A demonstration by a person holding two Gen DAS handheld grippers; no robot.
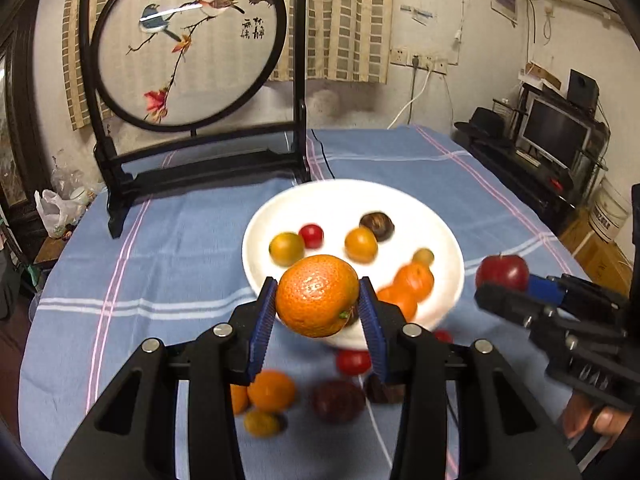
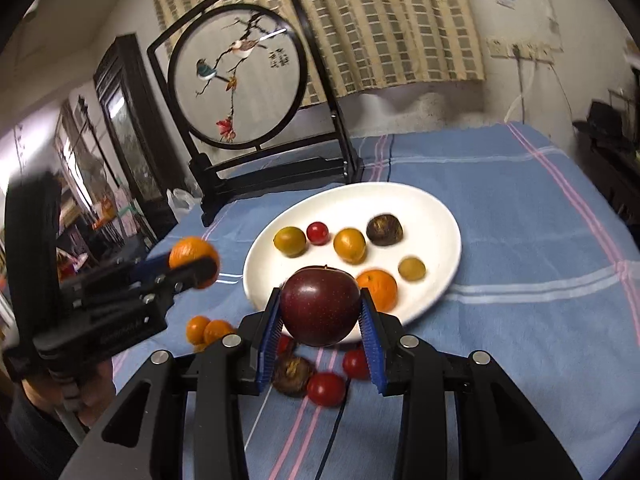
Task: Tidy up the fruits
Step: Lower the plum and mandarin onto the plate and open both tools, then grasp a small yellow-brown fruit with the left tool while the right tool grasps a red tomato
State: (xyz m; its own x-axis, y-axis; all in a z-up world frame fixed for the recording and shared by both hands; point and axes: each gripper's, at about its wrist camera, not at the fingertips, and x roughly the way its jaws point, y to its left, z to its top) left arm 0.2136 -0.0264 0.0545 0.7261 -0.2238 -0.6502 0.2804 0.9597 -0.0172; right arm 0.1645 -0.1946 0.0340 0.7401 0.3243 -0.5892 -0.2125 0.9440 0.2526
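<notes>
Above the white plate's (image 2: 436, 216) near rim, the left gripper (image 1: 319, 307) has its jaws clamped on a firm orange (image 1: 317, 296) and the right gripper (image 2: 320, 316) on a smooth, probably slippery apple (image 2: 319, 305), both held across their widest middles.

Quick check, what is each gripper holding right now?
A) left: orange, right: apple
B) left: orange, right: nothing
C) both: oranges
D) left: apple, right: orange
A: the left gripper is shut on the orange, and the right gripper is shut on the dark red apple, both near the white plate.
</notes>
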